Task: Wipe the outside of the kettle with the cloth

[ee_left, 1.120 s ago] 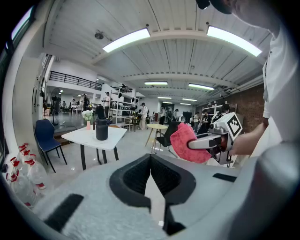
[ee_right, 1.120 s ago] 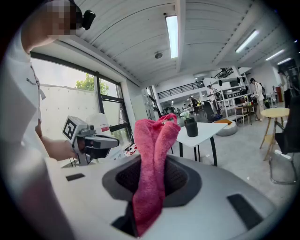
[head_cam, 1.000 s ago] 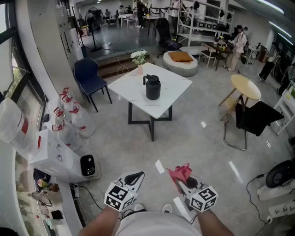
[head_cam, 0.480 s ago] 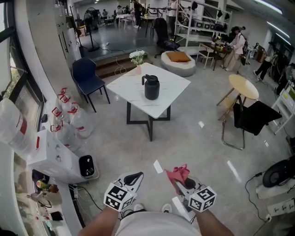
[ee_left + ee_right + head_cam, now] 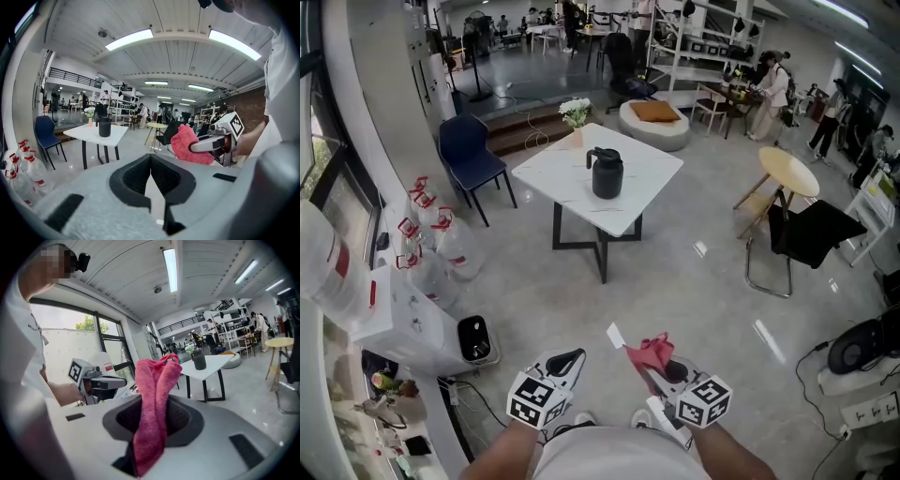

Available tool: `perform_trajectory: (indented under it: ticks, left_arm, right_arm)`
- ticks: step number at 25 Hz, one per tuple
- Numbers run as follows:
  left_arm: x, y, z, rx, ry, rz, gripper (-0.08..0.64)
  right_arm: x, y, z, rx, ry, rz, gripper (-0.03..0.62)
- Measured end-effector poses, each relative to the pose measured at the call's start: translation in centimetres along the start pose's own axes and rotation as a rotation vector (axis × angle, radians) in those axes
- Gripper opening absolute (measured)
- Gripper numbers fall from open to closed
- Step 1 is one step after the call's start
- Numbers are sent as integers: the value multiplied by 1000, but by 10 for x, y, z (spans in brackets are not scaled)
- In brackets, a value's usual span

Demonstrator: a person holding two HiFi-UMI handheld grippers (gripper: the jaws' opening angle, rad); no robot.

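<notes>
Black kettle (image 5: 607, 173) stands near the middle of the white table (image 5: 649, 187); flower vase (image 5: 576, 117) is at the table's far-left corner. Both grippers are well short of the table, on its near side. Right gripper (image 5: 664, 368): jaws clamped on the pink cloth (image 5: 648, 352), which stands up out of them as a folded wad. Left gripper (image 5: 565, 362): jaws pressed together, nothing between them. My read: this is the approach to the table, and no wiping has begun. To do it well, come square to the table's near edge and lead with the cloth wad, not the jaw tips. Probably open the left gripper to steady the kettle so it doesn't skate across the tabletop. Hard to make out: the kettle is small from here, and the part sticking out toward the vase could be spout or handle. Its far side is hidden, and I can't tell if there's a base or cord. The right pads are buried under cloth, so how deep the grip goes is unclear.
</notes>
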State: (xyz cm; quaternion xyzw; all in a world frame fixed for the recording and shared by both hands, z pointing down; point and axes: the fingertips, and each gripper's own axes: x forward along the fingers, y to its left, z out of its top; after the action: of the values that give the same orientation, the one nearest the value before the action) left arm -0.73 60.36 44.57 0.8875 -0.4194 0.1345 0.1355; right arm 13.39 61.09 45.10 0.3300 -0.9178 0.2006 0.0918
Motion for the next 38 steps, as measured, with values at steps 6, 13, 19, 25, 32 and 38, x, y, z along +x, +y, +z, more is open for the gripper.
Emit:
perform_trajectory:
  ticks: [6,13,19,25,32,38]
  left_arm:
    - [-19,22,-10,2,0,-11,0]
    - [-31,45,-22,-28,4,-11,0]
    - [-19,49,-21,-26,5,-37,0]
    - [0,59,-18,-16,26,-48,0]
    - [36,90,-5,-8,54,-39,0]
    - [79,117,16,-4,72,-34,0]
  right_arm:
    - [14,4,-2,60,-27,-69,112]
    - [25,17,-4,71,-29,-93,112]
    - [32,7,0,81,-37,-114,112]
    - [46,-16,9,103,-51,-116,112]
    - [81,-53,27,134,-60,-92,112]
    - [114,-93,53,132,-67,-71,112]
